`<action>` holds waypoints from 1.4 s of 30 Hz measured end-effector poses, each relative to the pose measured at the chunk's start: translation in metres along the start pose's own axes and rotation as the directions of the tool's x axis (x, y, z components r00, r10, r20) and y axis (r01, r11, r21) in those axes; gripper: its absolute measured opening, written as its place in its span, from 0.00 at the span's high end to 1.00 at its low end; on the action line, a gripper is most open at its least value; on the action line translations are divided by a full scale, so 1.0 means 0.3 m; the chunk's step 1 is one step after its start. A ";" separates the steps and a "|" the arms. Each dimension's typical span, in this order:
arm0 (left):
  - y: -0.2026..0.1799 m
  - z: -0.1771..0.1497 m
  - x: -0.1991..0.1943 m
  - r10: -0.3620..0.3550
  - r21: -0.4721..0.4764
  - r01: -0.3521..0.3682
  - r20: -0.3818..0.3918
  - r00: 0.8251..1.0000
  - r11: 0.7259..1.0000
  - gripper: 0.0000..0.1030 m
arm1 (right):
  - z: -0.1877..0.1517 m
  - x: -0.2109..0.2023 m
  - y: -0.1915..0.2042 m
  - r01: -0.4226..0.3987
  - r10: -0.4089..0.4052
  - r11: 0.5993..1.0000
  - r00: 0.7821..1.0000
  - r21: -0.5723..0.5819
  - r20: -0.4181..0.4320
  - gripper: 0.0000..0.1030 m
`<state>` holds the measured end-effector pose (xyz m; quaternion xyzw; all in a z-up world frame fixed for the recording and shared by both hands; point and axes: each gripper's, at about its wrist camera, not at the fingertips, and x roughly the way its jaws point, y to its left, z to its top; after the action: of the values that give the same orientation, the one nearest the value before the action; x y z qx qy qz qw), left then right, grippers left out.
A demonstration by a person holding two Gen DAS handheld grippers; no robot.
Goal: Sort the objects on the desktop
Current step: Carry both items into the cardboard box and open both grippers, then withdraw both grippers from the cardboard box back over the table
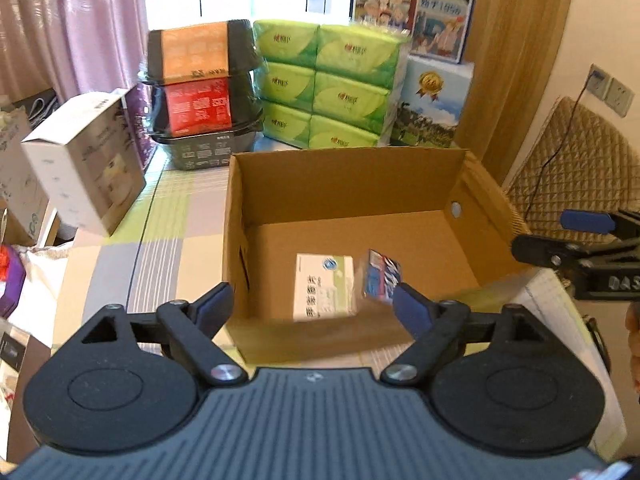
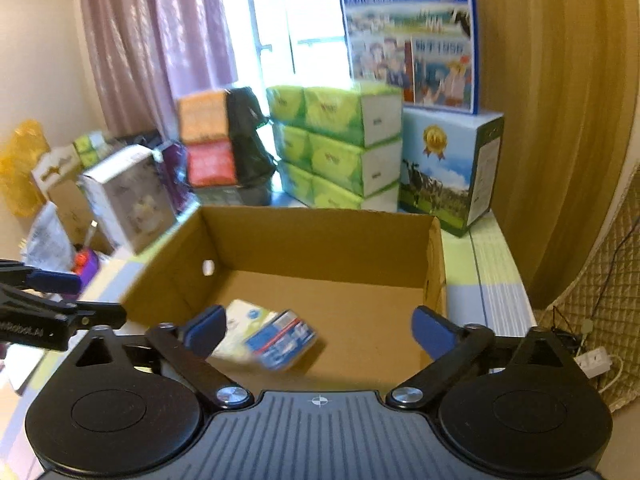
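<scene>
Both grippers, left (image 1: pixel 314 306) and right (image 2: pixel 320 330), gape empty over my box (image 1: pixel 344 172); the blurred packet (image 1: pixel 380 276) may land tilted on the carton (image 1: pixel 324 286).

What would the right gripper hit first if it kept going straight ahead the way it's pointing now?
Probably the cardboard box: the open right gripper aims over the near rim toward its bare floor, just right of the blue packet. Depth is unclear.
</scene>
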<state>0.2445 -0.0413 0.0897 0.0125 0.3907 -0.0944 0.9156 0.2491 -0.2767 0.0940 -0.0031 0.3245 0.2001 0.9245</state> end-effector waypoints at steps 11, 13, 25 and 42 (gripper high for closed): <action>-0.021 -0.379 -0.308 0.037 -0.066 -0.038 -0.013 0.999 0.997 0.03 | -0.440 -0.355 0.111 -0.039 0.042 0.997 0.998 0.064 -0.044 0.02; -0.029 -0.456 -0.333 0.040 -0.081 -0.043 -0.031 0.999 0.996 0.02 | -0.506 -0.386 0.110 -0.034 0.039 0.997 0.996 0.065 -0.074 0.02; -0.066 -0.747 -0.406 0.030 -0.099 -0.041 -0.108 0.994 0.994 0.02 | -0.713 -0.500 0.043 0.040 -0.031 0.998 0.987 0.055 -0.156 0.02; -0.083 -0.778 -0.277 0.059 -0.072 -0.070 -0.143 0.988 0.995 0.02 | -0.760 -0.463 -0.015 0.105 -0.091 0.991 0.983 0.078 -0.162 0.03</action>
<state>0.0173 -0.0297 -0.0116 -0.0035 0.4570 -0.0484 0.8881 0.0159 -0.3628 -0.0032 0.0048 0.4046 0.1392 0.9038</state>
